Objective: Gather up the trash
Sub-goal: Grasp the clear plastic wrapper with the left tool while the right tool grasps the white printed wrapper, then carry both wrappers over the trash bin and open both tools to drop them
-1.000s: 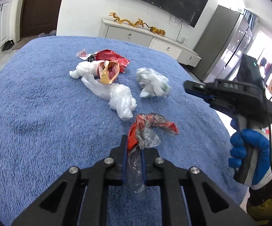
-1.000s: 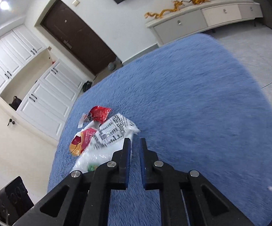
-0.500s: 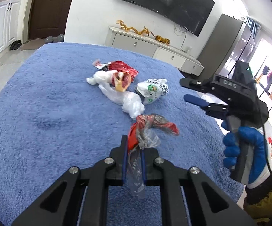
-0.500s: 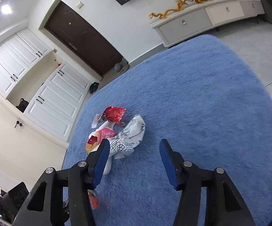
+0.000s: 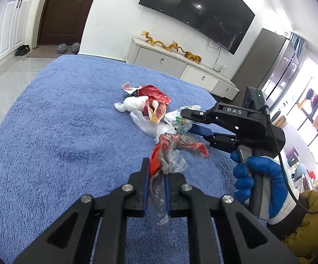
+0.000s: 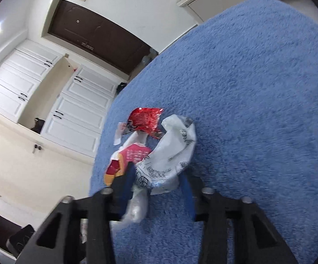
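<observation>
My left gripper is shut on a crumpled red and clear plastic wrapper, held above the blue carpet. A trash pile lies ahead: a red foil wrapper, a white plastic bag, an orange-red packet and a printed white bag. My right gripper is open, its jaws on either side of the printed white bag. It also shows in the left wrist view, reaching in from the right. The red foil wrapper and orange-red packet lie just beyond.
A white low cabinet with golden dragon figures stands against the far wall under a television. White wardrobes and a dark door lie to the left. The carpet edge meets tiled floor.
My right gripper opened and moved in until its jaws straddle the printed white bag. My left gripper kept hold of the red and clear wrapper and rose and drew back a little.
</observation>
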The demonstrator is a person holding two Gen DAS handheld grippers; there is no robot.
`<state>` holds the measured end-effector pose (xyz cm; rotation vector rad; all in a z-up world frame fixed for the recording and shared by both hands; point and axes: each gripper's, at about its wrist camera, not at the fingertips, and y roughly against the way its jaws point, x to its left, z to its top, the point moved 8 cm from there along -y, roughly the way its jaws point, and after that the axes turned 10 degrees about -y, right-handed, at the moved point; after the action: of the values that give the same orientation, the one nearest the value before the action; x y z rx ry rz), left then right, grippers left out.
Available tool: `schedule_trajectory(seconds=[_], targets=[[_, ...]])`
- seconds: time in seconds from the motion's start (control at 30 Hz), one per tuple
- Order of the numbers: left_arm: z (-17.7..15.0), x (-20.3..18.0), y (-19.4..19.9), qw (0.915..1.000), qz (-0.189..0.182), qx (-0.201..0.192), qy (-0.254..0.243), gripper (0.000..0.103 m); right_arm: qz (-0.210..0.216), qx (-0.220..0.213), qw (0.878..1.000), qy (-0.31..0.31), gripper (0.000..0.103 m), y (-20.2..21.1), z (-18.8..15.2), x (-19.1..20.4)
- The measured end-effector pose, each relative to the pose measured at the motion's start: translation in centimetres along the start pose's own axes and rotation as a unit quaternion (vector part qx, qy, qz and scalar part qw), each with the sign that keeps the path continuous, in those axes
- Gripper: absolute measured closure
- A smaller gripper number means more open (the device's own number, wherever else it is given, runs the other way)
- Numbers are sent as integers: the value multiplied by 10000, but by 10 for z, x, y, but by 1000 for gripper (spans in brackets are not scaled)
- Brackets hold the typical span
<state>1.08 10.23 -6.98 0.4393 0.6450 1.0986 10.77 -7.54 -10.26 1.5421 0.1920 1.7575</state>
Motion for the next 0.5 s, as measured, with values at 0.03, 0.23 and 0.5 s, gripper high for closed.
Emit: schedule_trajectory(seconds=[0.03,0.23,0.5], targets=[[0,0,1,10000,7,-1,4,92,15,-17,10000,41,72,2,-1,0],[3,-5,11,10000,47,-70,-45,92,207,-125,9997,37,77,21,-7,1],[6,-20,28,9995,119,-187,-225,92,353,-444,9980,288,78,75,-19,10]])
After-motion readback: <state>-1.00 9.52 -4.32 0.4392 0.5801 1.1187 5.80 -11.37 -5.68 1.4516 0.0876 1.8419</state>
